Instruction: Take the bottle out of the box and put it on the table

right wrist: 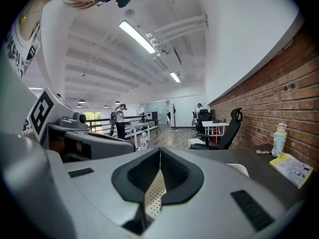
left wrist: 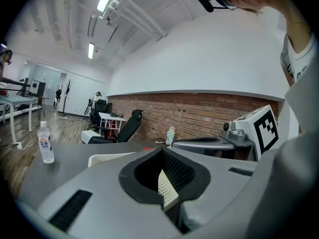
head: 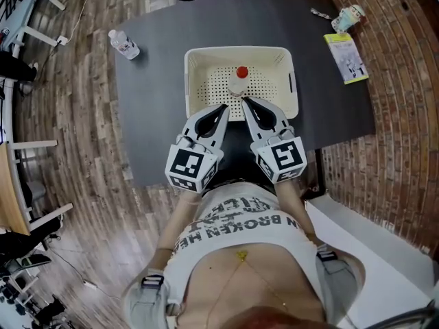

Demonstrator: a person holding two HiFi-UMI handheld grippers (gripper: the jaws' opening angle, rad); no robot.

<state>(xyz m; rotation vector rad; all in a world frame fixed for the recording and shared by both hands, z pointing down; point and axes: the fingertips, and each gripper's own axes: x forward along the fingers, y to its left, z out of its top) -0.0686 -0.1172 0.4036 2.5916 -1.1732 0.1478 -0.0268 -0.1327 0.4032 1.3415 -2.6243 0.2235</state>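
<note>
A clear bottle with a red cap (head: 240,79) stands inside the cream perforated box (head: 200,88) on the dark grey table (head: 158,108). My left gripper (head: 225,107) and right gripper (head: 243,101) sit side by side over the box's near rim, just short of the bottle. Both are shut with nothing between the jaws. In the left gripper view the shut left gripper (left wrist: 160,151) fills the lower frame, and a strip of the box (left wrist: 168,189) shows behind it. The right gripper view shows the right gripper (right wrist: 159,151) shut, with the box (right wrist: 151,197) beyond.
A second water bottle (head: 125,44) stands at the table's far left corner. A yellow-green booklet (head: 346,57) and a small figurine (head: 348,17) lie at the far right. Office chairs and desks stand beyond the table, with a brick wall at the right.
</note>
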